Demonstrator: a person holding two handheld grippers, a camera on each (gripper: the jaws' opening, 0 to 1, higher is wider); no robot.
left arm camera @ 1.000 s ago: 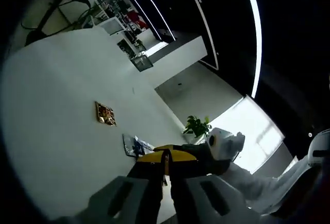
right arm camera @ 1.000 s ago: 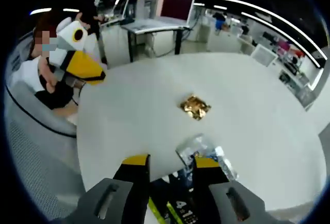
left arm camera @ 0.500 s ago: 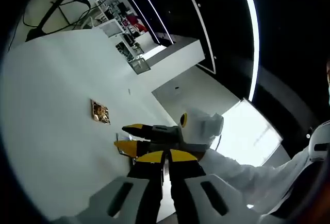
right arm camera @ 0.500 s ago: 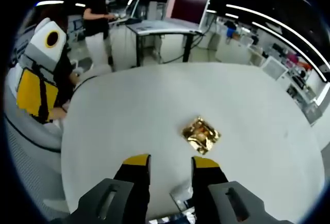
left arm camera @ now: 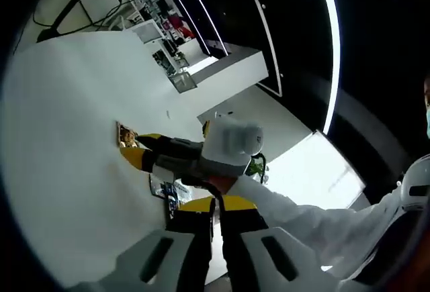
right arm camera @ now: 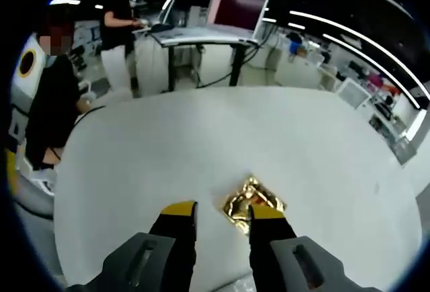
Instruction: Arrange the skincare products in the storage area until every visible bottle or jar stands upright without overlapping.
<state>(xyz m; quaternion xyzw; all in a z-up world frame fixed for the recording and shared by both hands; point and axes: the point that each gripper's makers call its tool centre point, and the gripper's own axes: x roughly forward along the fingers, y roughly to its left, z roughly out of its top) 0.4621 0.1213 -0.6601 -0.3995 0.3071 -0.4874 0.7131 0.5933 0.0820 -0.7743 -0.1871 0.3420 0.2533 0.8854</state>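
A crinkled, shiny gold sachet lies flat on the white table.

Gold foil sachet, flat on table

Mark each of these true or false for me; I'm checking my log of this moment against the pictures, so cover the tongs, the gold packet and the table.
1. The right tongs are open. True.
2. The gold packet lies on the white table. True.
3. The right tongs have lifted the gold packet off the table. False: it lies flat, just beyond the tips.
4. The left tongs are wide open. False: the yellow tips meet.
5. A monitor stands on a desk behind the table. True.
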